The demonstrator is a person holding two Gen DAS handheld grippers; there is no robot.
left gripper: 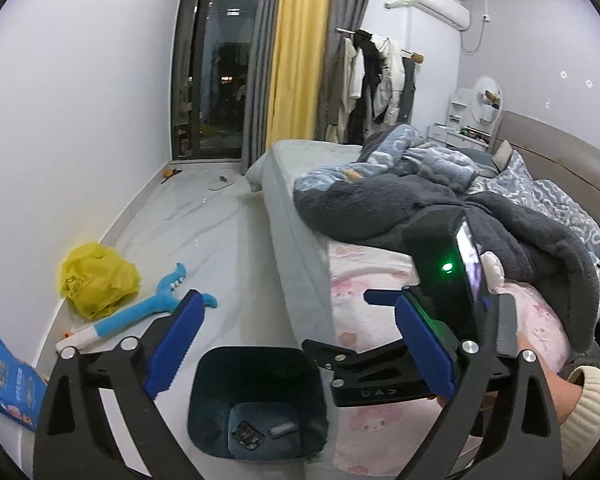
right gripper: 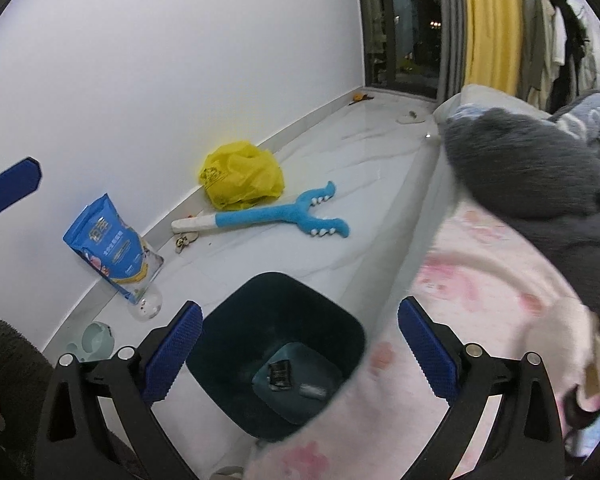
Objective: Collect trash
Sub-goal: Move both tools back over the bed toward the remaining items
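A dark teal trash bin (left gripper: 260,392) stands on the floor beside the bed, with a black wrapper (left gripper: 246,435) and a small grey piece (left gripper: 283,429) at its bottom. It also shows in the right wrist view (right gripper: 276,344). My left gripper (left gripper: 296,344) is open and empty above the bin. My right gripper (right gripper: 300,348) is open and empty above the bin too; its body shows in the left wrist view (left gripper: 380,376). A crumpled yellow plastic bag (right gripper: 240,174) and a blue snack bag (right gripper: 114,248) lie by the wall.
A blue plush toy (right gripper: 276,214) lies on the white floor. The bed (right gripper: 480,280) with a pink sheet and a grey blanket (left gripper: 440,216) borders the bin on the right. A clear cup (right gripper: 146,304) and a green bowl (right gripper: 96,338) sit near the wall.
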